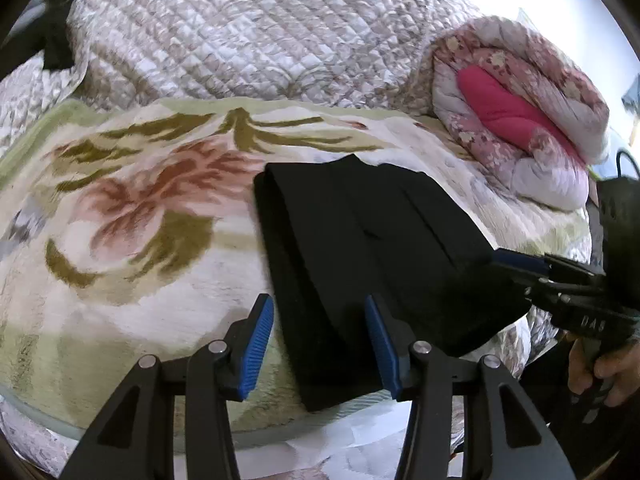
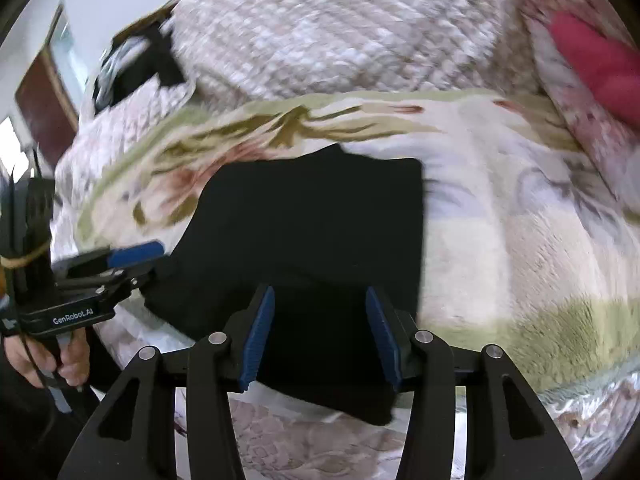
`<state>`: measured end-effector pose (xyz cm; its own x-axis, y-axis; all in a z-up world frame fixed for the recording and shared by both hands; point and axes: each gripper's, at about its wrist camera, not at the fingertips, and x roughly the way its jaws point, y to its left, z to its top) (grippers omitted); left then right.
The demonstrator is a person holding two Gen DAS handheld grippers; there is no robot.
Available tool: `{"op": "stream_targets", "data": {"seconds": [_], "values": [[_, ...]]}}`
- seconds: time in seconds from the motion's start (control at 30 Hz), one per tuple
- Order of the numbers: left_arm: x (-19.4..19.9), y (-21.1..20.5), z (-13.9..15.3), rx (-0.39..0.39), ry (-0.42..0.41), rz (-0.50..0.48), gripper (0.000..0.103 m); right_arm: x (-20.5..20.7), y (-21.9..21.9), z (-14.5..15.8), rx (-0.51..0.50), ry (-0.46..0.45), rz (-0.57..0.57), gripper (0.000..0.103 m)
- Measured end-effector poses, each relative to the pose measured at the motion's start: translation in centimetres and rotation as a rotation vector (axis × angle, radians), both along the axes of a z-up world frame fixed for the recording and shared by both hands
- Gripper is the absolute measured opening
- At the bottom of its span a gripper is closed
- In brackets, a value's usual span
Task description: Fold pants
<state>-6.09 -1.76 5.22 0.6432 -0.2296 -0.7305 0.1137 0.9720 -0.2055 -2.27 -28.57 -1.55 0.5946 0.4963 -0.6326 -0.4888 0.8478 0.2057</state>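
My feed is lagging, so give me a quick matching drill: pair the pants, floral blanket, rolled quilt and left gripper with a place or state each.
Things:
1. pants
2. floral blanket
3. rolled quilt
4. left gripper

Places or states:
A. spread flat under the dark garment
B. open, nothing pressed between its pads
C. bundled up with a pink inside showing
D. black, folded into a compact stack

Pairs: 1-D, 2-A, 3-C, 4-B

One folded black fabric pair of pants. One fleecy floral cream-and-green blanket. One quilted beige patterned bedspread. One rolled pink floral comforter. Two black tools with blue pads: left, right.
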Motion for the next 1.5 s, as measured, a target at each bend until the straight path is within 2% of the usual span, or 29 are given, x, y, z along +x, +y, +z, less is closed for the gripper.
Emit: {"op": "stream_targets", "data": {"seconds": [0.2,0.43,0.6,0.77,1.0,1.2,1.4,1.5], "values": [[1.3,1.6,0.3,-0.026,0.023,0.029,0.051,2.1,-1.7,0.5,0.067,0.081,-0.068,0.048],[4.8,1.5,0.6,-0.083,0.061,-0.005,0.051,5.8,-1.9,2.0,0.098,0.123,-0.04,0.048],[6.9,1.5,-0.2,-0.084,0.07,-0.007,0.051,9.3,-2.3,1.0,0.141,0.202,-0.032,0.049],[7.1,2.4,-1.5,-0.176,0.068,0.007,0.053,10.0,-3.0,-0.9,0.196,0.253,-0.049,0.049],[6.2,2.7,-2.1,-0.265,0.087,0.004,0.053,9.2,-3.8,-1.6,0.303,0.305,-0.02,0.049],[5.0,2.5,-2.4,-0.287,0.087,0.002,0.054,7.7,-3.7,-2.2,0.331,0.328,-0.001,0.051],[7.1,1.9,-2.8,-0.295,0.082,0.0,0.062,8.7,-3.2,-2.5,0.336,0.318,-0.002,0.051],[7.4,1.6,-2.8,-0.281,0.072,0.006,0.061,9.1,-2.6,-2.3,0.315,0.307,-0.003,0.049]]}}
